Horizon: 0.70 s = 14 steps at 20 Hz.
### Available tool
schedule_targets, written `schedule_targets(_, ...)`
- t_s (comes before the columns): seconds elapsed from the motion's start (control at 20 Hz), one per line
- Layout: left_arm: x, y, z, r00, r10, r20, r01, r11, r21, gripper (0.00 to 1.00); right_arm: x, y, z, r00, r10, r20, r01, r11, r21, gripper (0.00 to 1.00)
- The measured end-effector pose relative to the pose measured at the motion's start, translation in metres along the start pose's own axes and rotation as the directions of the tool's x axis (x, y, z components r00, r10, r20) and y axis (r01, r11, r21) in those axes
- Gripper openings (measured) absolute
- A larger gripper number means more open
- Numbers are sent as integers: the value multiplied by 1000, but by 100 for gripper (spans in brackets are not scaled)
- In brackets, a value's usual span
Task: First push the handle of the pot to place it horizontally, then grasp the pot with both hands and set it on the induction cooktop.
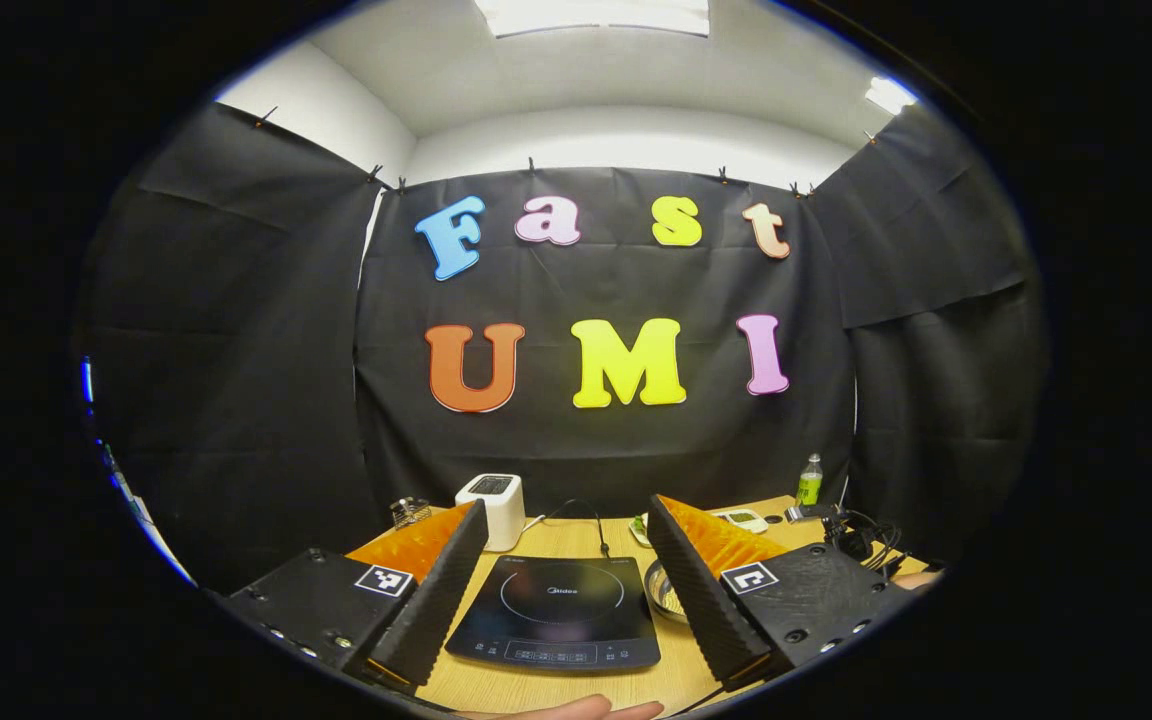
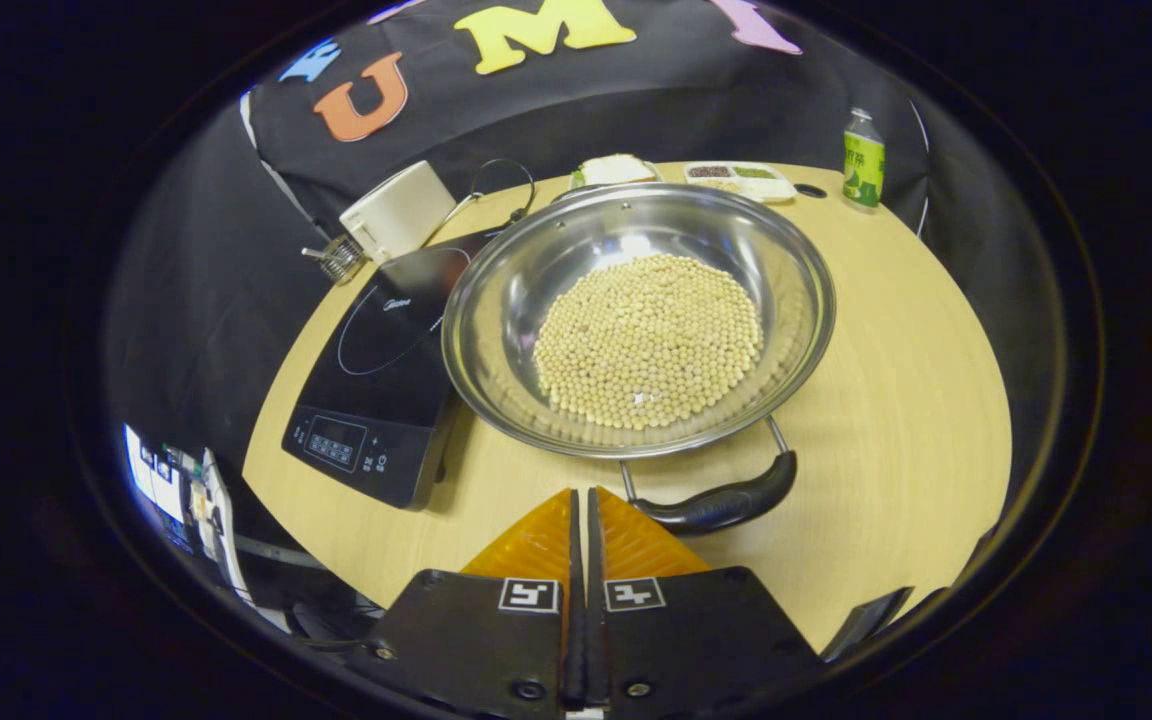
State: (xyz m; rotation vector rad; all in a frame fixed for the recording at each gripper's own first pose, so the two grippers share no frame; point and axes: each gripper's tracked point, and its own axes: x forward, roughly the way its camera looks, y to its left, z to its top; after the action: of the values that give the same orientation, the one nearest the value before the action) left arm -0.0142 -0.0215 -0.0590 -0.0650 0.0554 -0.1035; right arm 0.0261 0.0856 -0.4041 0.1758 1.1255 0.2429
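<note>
Looking along my right gripper (image 2: 582, 500), I see its two fingers pressed together with nothing between them, their tips just short of the black curved handle (image 2: 726, 503) of the wide shiny steel pot (image 2: 496, 330), which sits on the pale round wooden table (image 2: 896, 400); the handle lies at about five o'clock from the pot's middle and just to the right of my fingertips, apart from them as far as I can tell. A flat bed of small pale yellow beans (image 2: 648, 340) covers the pot's bottom. The flat black glass induction cooktop (image 2: 386, 360) is at nine o'clock from the pot, whose rim reaches over the cooktop's near edge. Beyond it, at eleven o'clock, stands a white boxy appliance (image 2: 398, 212), and a green-labelled plastic bottle (image 2: 863, 158) stands at one o'clock near the table's far edge. My left gripper (image 1: 561, 545) is spread wide and holds nothing, hanging above the cooktop (image 1: 556, 615), which shows between its fingers, and a sliver of the pot (image 1: 664, 592) peeks out beside the right-hand finger
</note>
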Motion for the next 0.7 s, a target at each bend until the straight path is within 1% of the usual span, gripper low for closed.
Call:
schedule_targets(0.05, -1, -1, 1, 1000, -6, 10, 6, 1000, 5, 96, -1, -4, 1, 1000, -7, 0, 7, 1000, -9, 4)
schedule_targets(0.1, -3, -2, 5, 1000, -11, 23, 11, 1000, 13, 96, -1, -9, 3, 1000, -13, 4, 13, 1000, -18, 0)
schedule_targets(0.15, -4, -2, 8, 1000, -10, 30, 10, 1000, 19, 96, -2, -13, 4, 1000, -18, 7, 18, 1000, -26, 4)
schedule_targets(0.2, -5, -2, 8, 999, -6, 35, 5, 1000, 22, 96, -3, -17, 4, 1000, -21, 8, 22, 999, -32, 4)
schedule_targets(0.25, -5, -2, 9, 999, -2, 39, 1, 1000, 24, 96, -3, -21, 5, 1000, -21, 8, 21, 999, -38, 0)
schedule_targets(0.3, -6, -3, 11, 999, -1, 39, 0, 1000, 25, 96, -4, -25, 6, 1000, -19, 9, 19, 999, -43, 4)
schedule_targets(0.35, -6, -5, 10, 999, 3, 34, -3, 1000, 21, 95, -5, -30, 7, 1000, -19, 9, 19, 999, -48, 4)
schedule_targets(0.55, -6, -3, 10, 999, 35, 16, -36, 999, 22, 96, -6, -51, 15, 1000, -18, 24, 19, 998, -63, 4)
schedule_targets(0.7, -2, -5, 10, 998, 54, 20, -54, 998, 27, 96, -3, -68, 23, 999, -34, 35, 36, 996, -78, 4)
